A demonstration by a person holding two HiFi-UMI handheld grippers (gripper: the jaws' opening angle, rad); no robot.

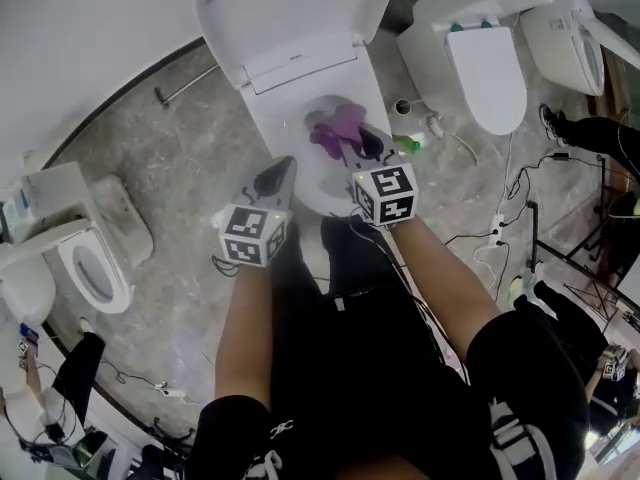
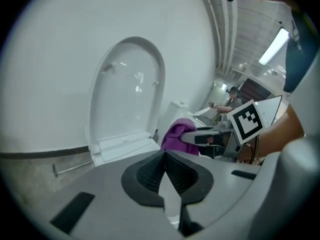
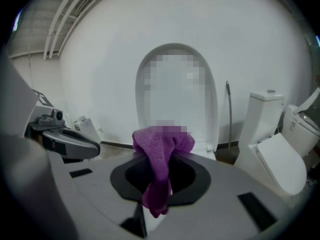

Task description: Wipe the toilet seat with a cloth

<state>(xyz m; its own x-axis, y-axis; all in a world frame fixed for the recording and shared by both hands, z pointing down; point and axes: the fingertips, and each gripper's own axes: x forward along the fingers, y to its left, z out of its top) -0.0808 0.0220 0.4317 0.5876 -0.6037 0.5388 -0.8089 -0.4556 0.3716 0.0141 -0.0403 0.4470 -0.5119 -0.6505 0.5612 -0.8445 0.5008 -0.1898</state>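
A white toilet with its lid point(image 1: 290, 18) raised stands ahead of me, its seat point(image 1: 285, 128) below the lid. A purple cloth point(image 1: 335, 130) hangs bunched over the bowl, and my right gripper point(image 1: 366, 148) is shut on it. In the right gripper view the cloth point(image 3: 159, 159) drapes out of the right gripper point(image 3: 161, 156) in front of the lid point(image 3: 175, 64). My left gripper point(image 1: 279, 173) is shut and empty, just left of the seat's front. In the left gripper view the left gripper point(image 2: 165, 156) points at the lid point(image 2: 127, 94), with the cloth point(image 2: 175, 134) to its right.
More toilets stand around: one at the right point(image 1: 480, 58), another far right point(image 1: 575, 38), one at the left point(image 1: 85, 258). A green bottle point(image 1: 408, 144) lies beside the toilet base. Cables point(image 1: 500, 230) trail on the grey floor, and a metal rod point(image 1: 185, 85) lies by the wall.
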